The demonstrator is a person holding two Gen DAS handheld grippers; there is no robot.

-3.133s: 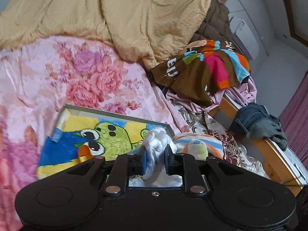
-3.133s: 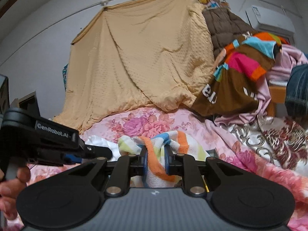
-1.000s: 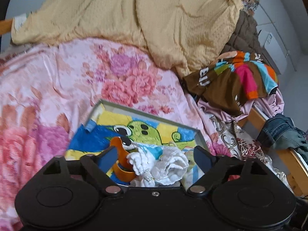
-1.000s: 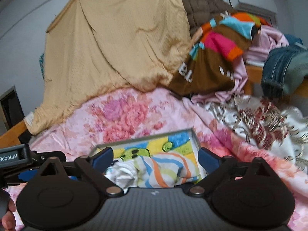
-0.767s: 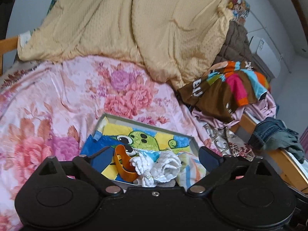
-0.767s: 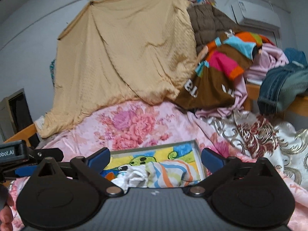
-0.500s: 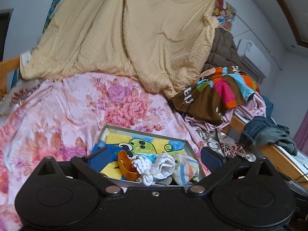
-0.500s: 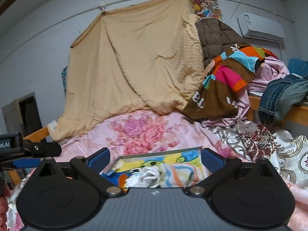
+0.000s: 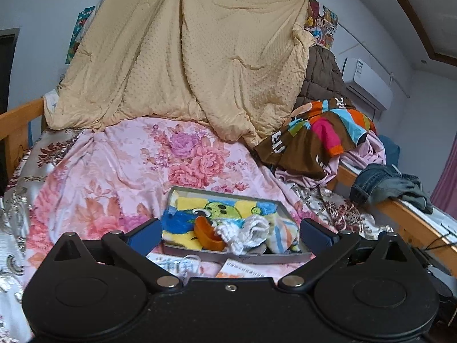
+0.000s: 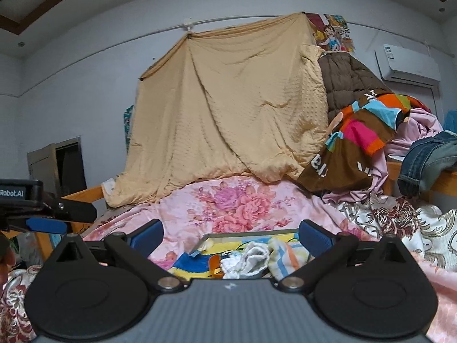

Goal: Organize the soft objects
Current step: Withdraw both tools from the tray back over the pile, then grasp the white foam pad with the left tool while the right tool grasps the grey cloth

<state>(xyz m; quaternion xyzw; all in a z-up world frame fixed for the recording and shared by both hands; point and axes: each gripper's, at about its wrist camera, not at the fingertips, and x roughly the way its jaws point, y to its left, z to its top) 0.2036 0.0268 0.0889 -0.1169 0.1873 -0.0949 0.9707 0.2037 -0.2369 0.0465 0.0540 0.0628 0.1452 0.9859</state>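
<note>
Both grippers, left (image 9: 230, 233) and right (image 10: 230, 234), are hanging wide open and empty, since the socks (image 9: 251, 235) are lying in the tray (image 9: 228, 193).

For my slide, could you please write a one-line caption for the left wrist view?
Open left tongs facing a gray tray holding white socks and a striped cloth on a floral bedspread.

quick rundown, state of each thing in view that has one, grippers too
left gripper: open, nothing between the fingers
right gripper: open, nothing between the fingers
tray: flat on the bed, holding cloths
white cloth: bunched in the tray
striped cloth: crumpled in the tray, beside the white one
yellow blanket: hung up, draping onto the bed
jeans: slung over the wooden rail
</note>
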